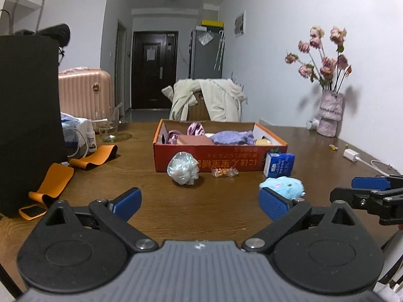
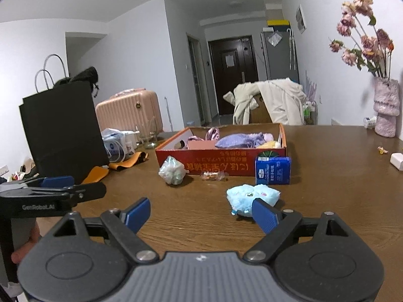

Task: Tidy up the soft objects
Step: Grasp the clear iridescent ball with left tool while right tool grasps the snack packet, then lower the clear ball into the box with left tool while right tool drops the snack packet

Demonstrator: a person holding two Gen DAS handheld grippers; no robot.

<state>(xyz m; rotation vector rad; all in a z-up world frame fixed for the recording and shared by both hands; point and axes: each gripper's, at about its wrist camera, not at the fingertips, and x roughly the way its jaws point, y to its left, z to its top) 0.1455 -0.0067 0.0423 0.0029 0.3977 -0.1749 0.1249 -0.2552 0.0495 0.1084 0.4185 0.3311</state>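
Note:
A light blue plush toy [image 1: 283, 186] lies on the brown table, just beyond my left gripper's right finger; it also shows in the right wrist view [image 2: 252, 196], touching or just past my right gripper's right finger. A shiny crumpled scrunchie-like ball [image 1: 182, 168] [image 2: 172, 170] lies in front of the red cardboard box [image 1: 214, 157] [image 2: 226, 162], which holds purple and pink soft items. My left gripper [image 1: 200, 205] is open and empty. My right gripper [image 2: 201, 212] is open and empty.
A blue tissue pack [image 1: 279, 164] [image 2: 272, 170] and a small wrapped candy [image 1: 225, 172] sit by the box front. A black paper bag [image 1: 27, 115] and orange straps [image 1: 54, 178] are at the left. A vase of dried flowers [image 1: 330, 115] stands at the right wall.

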